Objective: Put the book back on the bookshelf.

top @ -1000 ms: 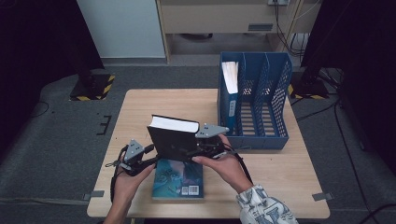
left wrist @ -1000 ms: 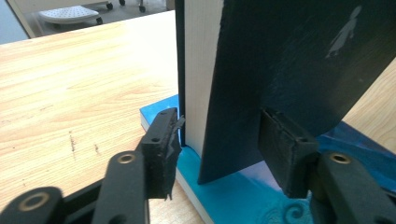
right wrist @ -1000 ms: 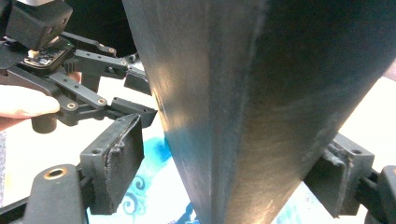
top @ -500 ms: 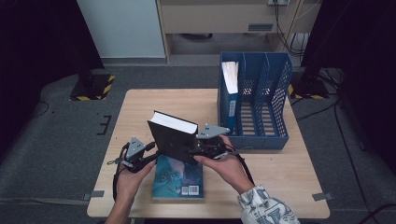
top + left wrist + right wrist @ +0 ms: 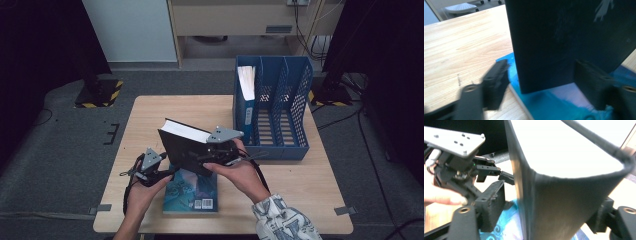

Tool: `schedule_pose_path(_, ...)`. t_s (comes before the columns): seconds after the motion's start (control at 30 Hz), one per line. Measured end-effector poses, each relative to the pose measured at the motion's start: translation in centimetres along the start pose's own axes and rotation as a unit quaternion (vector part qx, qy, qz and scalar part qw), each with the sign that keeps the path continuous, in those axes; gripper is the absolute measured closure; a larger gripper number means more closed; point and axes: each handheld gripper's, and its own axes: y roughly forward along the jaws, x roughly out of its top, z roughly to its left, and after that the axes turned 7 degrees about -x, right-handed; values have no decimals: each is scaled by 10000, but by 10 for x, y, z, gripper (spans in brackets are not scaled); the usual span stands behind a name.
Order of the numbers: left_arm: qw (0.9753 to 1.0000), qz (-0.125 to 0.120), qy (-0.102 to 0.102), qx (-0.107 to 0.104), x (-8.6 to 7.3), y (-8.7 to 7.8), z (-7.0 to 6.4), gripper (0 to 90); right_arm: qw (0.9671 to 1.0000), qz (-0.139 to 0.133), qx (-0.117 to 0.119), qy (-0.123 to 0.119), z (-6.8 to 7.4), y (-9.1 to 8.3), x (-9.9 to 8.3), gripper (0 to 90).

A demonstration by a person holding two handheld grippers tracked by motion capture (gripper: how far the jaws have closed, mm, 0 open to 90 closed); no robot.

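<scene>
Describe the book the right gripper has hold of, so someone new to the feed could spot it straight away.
Start at the wooden table with the blue file rack at its far right. Just left of the rack, near the front edge, the right gripper holds the black book tilted up on edge. Unlike the blue book lying flat beneath it, its cover is plain black.

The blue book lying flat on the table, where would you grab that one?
Probably by its free left edge. The blue book lies flat, and the black book in the right gripper stands over its top, so the open left gripper could slide in low from the left.
</scene>
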Motion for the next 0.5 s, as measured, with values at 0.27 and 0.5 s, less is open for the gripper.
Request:
schedule_pose_path(0.27,9995,196,-179,156,-4,1,7,49,9999,-34,99,36,-1,5,11,198)
schedule_pose_path(0.5,9993,247,-241,117,-6,1,10,42,9996,-102,223,156,-6,8,16,217)
